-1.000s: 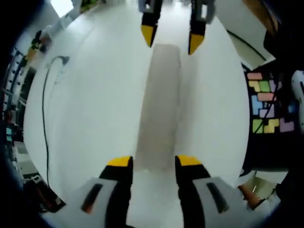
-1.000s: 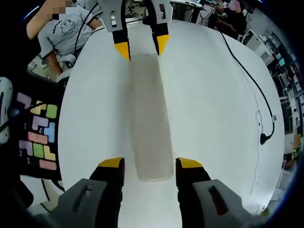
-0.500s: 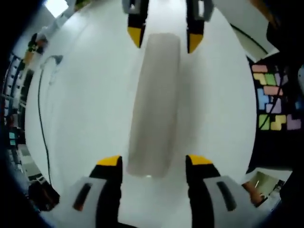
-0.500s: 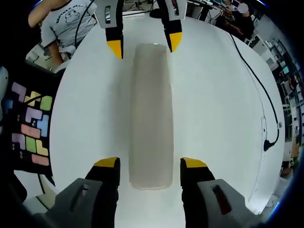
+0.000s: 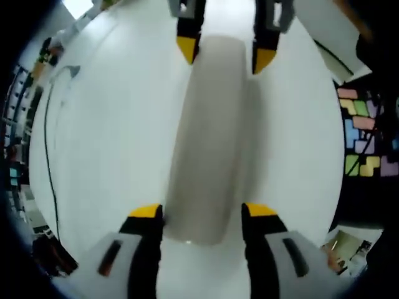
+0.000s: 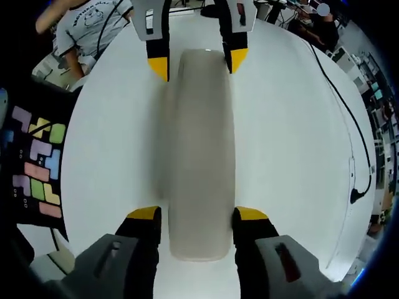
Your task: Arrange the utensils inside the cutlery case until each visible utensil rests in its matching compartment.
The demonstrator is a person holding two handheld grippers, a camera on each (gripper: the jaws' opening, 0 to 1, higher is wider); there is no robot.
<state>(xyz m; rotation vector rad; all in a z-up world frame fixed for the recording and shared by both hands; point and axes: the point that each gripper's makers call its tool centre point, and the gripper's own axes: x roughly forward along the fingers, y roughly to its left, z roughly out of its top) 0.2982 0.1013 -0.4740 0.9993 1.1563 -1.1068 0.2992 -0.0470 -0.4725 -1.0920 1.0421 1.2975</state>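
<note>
Left gripper view
Case [image 5: 209, 137]: long, grey-translucent, rounded ends, lying on the white bench [image 5: 106, 143], running from near to far up the middle.
Left gripper [image 5: 202, 212]: yellow-tipped jaws apart, astride the near end of the case, one tip at each long side; contact with the walls too blurred to tell.
Right gripper [image 5: 225, 53]: entering from the far side, jaws apart, yellow tips flanking the far end of the case.
Cable [image 5: 48, 149]: thin and dark, curving along the left of the bench, well apart from the case.
Puzzle board [image 5: 365, 140]: dark, with coloured blocks, beyond the right edge of the bench.
Contents of case: not discernible, blurred.

Right gripper view
Case [image 6: 198, 149]: same long shape, seen from the opposite end, near end between this view's own jaws.
Right gripper [image 6: 196, 215]: jaws spread, straddling the near end of the case, tips just beside its sides; grip not certain.
Left gripper [image 6: 194, 62]: at the far end, jaws spread, tips at either side of the case.
Bench [image 6: 287, 137]: white, bare around the case.
Cable [image 6: 349, 137]: along the right side, ending in a dark plug.
Puzzle board [image 6: 37, 162]: on the left, off the bench edge.
Person [image 6: 87, 28]: grey printed shirt, far left.
</note>
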